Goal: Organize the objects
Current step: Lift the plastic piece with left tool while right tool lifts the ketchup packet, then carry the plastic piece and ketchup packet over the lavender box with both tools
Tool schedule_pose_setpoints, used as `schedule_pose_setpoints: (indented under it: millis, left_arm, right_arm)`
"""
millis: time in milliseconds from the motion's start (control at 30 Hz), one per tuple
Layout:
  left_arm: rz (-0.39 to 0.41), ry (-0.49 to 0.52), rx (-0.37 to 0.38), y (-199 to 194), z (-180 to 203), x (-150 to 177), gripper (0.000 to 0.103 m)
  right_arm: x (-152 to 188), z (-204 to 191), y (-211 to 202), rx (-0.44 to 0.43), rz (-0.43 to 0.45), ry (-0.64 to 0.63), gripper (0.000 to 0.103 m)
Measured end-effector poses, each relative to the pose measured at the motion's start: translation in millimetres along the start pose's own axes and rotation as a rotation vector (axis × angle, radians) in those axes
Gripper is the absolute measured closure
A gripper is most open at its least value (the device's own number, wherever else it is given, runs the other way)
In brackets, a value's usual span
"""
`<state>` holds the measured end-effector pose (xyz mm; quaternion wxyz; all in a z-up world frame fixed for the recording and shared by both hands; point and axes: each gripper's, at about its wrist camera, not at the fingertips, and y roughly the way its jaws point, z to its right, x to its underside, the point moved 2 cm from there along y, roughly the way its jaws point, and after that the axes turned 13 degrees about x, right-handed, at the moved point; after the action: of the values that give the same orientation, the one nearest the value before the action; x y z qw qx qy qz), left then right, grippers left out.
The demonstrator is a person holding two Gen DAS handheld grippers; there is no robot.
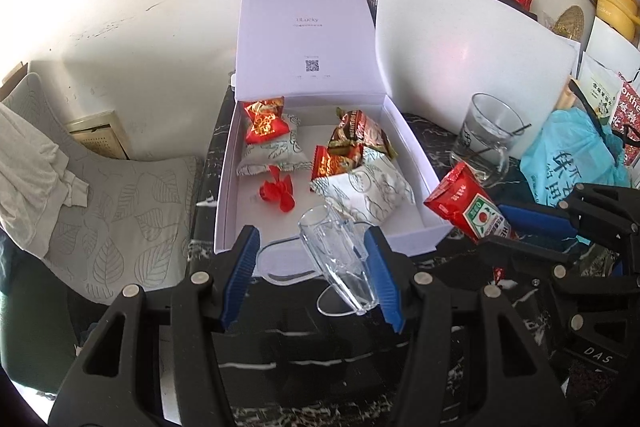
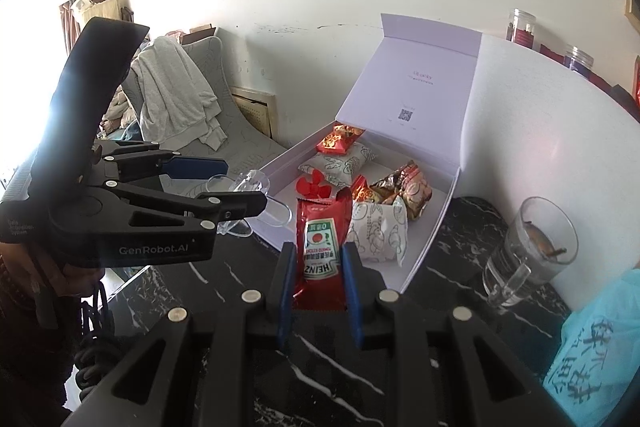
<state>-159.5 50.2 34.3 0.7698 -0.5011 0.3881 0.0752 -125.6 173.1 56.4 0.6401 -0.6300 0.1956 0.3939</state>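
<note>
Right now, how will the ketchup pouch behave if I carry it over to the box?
The ketchup pouch looks soft and probably light; held in the right gripper by its lower part, its top may flop. Its glossy film could slip. The open box is close, so a short carry seems safe.

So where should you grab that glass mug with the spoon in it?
Probably the glass mug is best gripped by its handle, coming from the near side of the table. It stands upright with the handle sticking out toward the camera, free of the white box. The spoon leaning inside makes pinching the rim awkward.
</note>
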Motion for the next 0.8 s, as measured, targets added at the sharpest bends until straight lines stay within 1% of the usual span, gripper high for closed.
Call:
schedule_pose_setpoints:
  millis: [267, 533, 800]
  left_arm:
    - [-0.010, 0.009, -0.002, 18.5, -11.1, -16.6, 0.050]
    - [-0.030, -0.010, 0.009, 43.4, -25.9, -28.3, 0.050]
    - [-0.045, -0.031, 0.001, 64.8, -40.8, -39.5, 0.050]
  right_arm:
    - [-14.5, 8.3, 22.0, -0.004, -0.004, 0.003, 0.080]
    - [-27.8, 15.3, 48.5, -0.006, -0.015, 0.001, 0.080]
    - [-37.3, 23.0, 77.9, -0.008, -0.030, 0.001, 0.080]
